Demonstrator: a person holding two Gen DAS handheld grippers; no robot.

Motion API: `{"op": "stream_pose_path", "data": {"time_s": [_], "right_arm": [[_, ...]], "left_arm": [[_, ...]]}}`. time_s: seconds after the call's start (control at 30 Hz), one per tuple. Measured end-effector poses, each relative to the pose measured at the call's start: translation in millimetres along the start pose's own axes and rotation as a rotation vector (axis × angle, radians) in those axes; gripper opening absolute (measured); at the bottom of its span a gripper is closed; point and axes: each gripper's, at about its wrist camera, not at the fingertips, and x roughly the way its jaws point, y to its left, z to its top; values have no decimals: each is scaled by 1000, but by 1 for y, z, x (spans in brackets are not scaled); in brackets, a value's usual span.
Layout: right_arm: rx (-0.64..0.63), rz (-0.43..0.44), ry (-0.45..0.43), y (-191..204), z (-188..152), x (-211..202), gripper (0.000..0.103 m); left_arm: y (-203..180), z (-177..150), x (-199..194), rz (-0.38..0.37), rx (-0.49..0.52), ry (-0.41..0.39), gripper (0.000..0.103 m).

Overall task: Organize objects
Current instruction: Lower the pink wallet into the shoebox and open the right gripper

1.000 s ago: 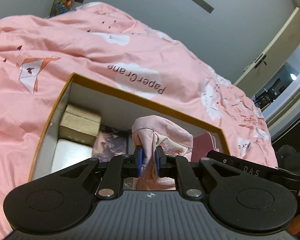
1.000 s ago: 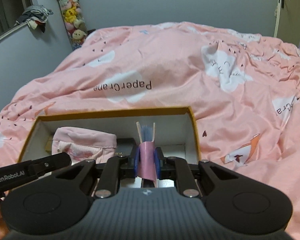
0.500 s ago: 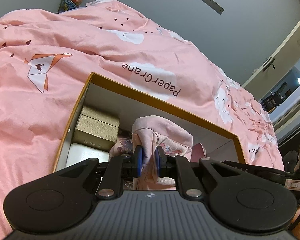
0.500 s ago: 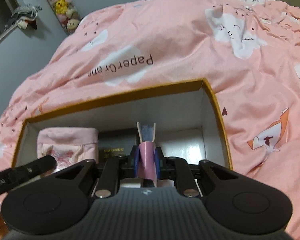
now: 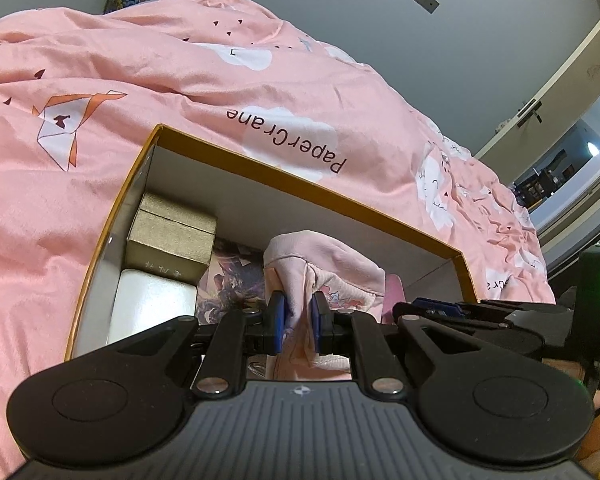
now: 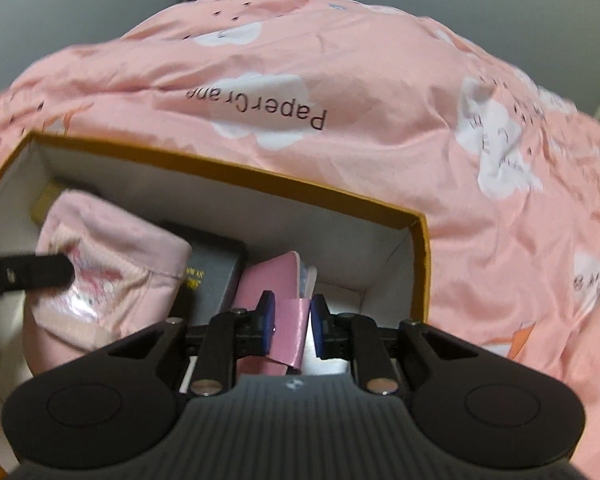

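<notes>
An open box with an orange rim [image 5: 300, 184] [image 6: 260, 176] lies on the pink duvet. My left gripper [image 5: 296, 312] is shut on a pink cloth pouch [image 5: 324, 256] [image 6: 108, 272] held inside the box. My right gripper [image 6: 292, 320] hangs low over the box's right end, its jaws opening. A pink notebook [image 6: 272, 276] leans to the left between them, and a gap shows at the right pad. In the left wrist view the notebook [image 5: 394, 292] peeks out beside the pouch.
Inside the box are a gold carton [image 5: 172, 236], a white case [image 5: 152, 304], a printed picture card [image 5: 236, 280] and a black case [image 6: 210, 268]. The rumpled pink duvet [image 6: 380, 120] surrounds the box. A door and grey walls lie beyond.
The right gripper sank into the box and rolled. The notebook went from upright in a tight grip to leaning left with the jaws parted. The left gripper kept its hold on the pouch.
</notes>
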Motion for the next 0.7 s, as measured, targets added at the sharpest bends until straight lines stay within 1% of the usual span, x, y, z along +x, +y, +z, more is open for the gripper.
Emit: {"op": "stream_pose_path", "data": {"time_s": [0.03, 0.07, 0.17, 0.23, 0.3, 0.37, 0.47, 0.57, 0.63, 0.7], "right_arm": [[-27, -1, -4, 1, -1, -2, 27], [-52, 8, -5, 1, -2, -5, 29], [-141, 55, 32, 7, -8, -11, 30], [-219, 93, 88, 13, -13, -11, 32], [-278, 111, 145, 21, -19, -8, 32], [-327, 103, 190, 29, -24, -2, 32], [-387, 79, 227, 39, -28, 7, 32], [-408, 20, 221, 45, -30, 17, 32], [-375, 31, 240, 42, -27, 25, 29], [-346, 25, 239, 39, -24, 30, 30]], "left_arm": [[-1, 0, 0, 1, 4, -1, 15], [-1, 0, -1, 1, 7, -1, 15], [-2, 0, -2, -4, 15, 8, 15], [-3, -1, -2, -5, 24, 20, 16], [-4, -1, 0, -8, 27, 38, 16], [-5, -1, 2, -5, 21, 47, 16], [-4, -2, 2, -2, 13, 50, 16], [-1, -1, 2, -8, -7, 58, 16], [-1, 0, 2, -5, -10, 58, 16], [-1, 1, 2, -3, -12, 58, 16]]}}
